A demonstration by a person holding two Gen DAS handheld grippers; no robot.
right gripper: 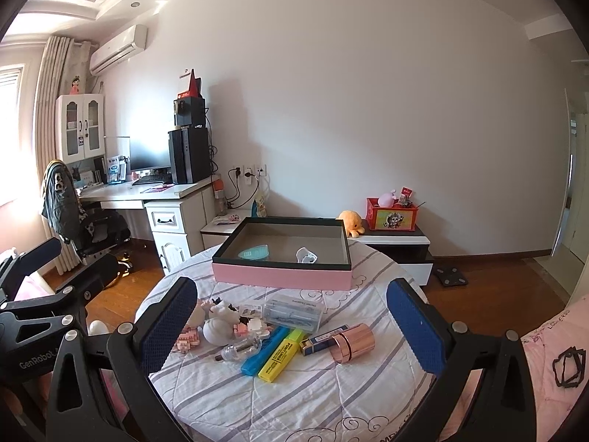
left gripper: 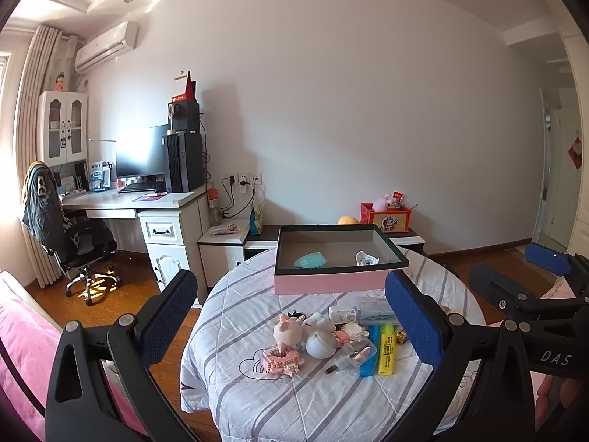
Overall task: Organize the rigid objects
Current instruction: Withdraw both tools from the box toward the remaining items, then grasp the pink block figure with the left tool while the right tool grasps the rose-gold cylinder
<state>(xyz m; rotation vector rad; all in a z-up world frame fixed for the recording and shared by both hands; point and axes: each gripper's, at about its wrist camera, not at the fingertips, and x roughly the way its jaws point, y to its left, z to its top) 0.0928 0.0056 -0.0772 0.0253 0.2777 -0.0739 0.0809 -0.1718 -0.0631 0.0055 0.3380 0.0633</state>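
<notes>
I'm hovering both grippers, left and right, jaws wide apart, lining up squarely over the yellow highlighter for the pink box.

Shallow rectangular box with pink outer walls and a dark green rim, lying open at the far side of the striped cloth, holding a flat teal oval piece at left and a small white ring-shaped piece at right, well apart. Nearer, a loose cluster: pink brick-built toy, pale pig figurine just behind it, grey-white dome, clear plastic case, clear capsule on its side. Blue highlighter and yellow highlighter side by side, touching, angled. Navy-and-gold lighter-like box beside a rose-gold metal cylinder on its side, rightmost.
</notes>
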